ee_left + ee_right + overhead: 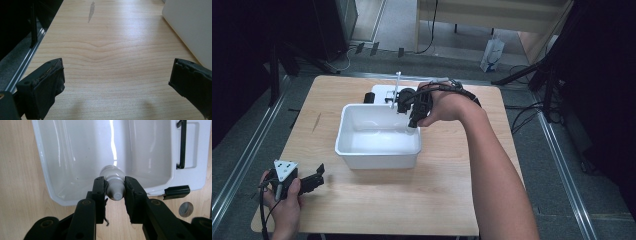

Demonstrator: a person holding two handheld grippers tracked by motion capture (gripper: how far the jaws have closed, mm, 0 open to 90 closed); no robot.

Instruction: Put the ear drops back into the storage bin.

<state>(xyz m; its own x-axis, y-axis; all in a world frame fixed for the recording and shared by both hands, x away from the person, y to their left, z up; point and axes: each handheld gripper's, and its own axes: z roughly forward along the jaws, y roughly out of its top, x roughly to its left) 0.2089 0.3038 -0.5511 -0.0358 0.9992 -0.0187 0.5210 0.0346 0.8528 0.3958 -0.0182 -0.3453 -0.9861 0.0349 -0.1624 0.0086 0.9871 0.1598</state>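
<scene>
A small white bottle [112, 173] hangs over the near corner of a white plastic tub [43, 165]. My right gripper [114, 188] is shut on its capped neck, and the bottle's body points down into the tub. In the high view the right gripper [414, 119] is above the tub's [377, 159] far right corner, with the hand reaching in from the right. At the table's front left my left gripper [318, 175] lies low in the other hand, jaws open. Between its fingers [117, 75] is only bare wood, and the tub's wall [190, 27] stands to its right.
Behind the tub lies a white lid [197, 157] with a black handle [181, 145] and a black clip [176, 191]; a small round disc [186, 209] sits beside it. A thin white post [396, 87] stands there. A dark streak [316, 122] marks the wood on the left.
</scene>
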